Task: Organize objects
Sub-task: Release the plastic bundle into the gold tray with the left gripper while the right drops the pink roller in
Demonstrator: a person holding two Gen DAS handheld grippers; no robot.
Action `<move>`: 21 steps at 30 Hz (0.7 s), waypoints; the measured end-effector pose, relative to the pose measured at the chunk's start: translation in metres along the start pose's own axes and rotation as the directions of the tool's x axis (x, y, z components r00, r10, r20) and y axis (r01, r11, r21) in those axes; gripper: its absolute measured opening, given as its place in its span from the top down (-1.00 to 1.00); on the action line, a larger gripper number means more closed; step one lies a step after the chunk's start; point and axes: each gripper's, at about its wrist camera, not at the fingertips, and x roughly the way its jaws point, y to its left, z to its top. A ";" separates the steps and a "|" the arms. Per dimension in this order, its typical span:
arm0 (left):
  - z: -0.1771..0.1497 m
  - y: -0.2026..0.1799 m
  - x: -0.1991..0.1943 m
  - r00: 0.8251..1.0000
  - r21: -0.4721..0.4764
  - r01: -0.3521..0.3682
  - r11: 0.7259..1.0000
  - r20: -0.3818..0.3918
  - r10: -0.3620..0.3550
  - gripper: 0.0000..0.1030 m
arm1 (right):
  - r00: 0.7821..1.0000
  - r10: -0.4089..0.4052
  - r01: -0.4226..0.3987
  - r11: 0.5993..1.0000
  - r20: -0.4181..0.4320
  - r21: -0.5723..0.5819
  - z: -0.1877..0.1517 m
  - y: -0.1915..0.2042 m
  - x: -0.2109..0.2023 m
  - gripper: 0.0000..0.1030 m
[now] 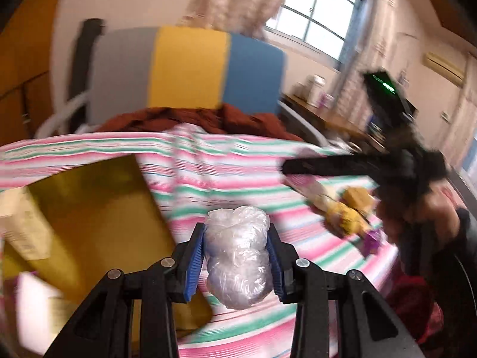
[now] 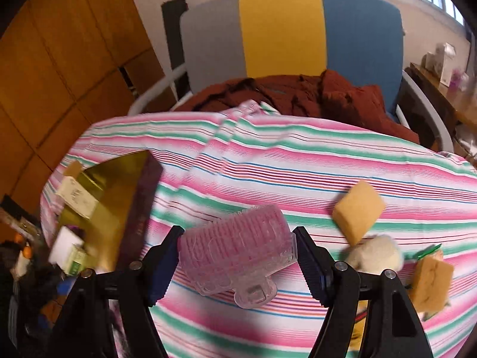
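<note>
Between the blue pads of the left gripper (image 1: 238,256), a crumpled ball of clear plastic wrap (image 1: 238,256), clamped on both sides and held clear above the striped cloth (image 1: 238,161). Between the jaws of the right gripper (image 2: 238,259), a pink ribbed case with a clear lid and clasp (image 2: 238,253), tilted, pressed by both pads and likewise lifted off the cloth. On the cloth to the right, a tan sponge (image 2: 357,211), just below it a cream fluffy ball (image 2: 375,256), and further right another sponge (image 2: 432,283) with a green tag. On the left of the table, an open gold-lined box (image 2: 119,205) with a dark side wall, holding a cream carton (image 2: 77,200) and small white and green packets (image 2: 68,250). Beyond the far edge, a rust-brown garment (image 2: 313,95) heaped on a chair (image 2: 283,29) with grey, yellow and blue back panels. Further back, wooden panelling at left, a curtained window (image 1: 316,12) at right. In the left wrist view, much motion blur, with the right gripper as a dark smear at right.
</note>
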 end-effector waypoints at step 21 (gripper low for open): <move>-0.007 0.174 -0.013 0.943 -0.299 -0.331 0.895 -0.068 0.326 0.01 | 0.985 0.125 -0.142 0.979 -0.122 -0.148 0.017 0.177 0.080 -0.44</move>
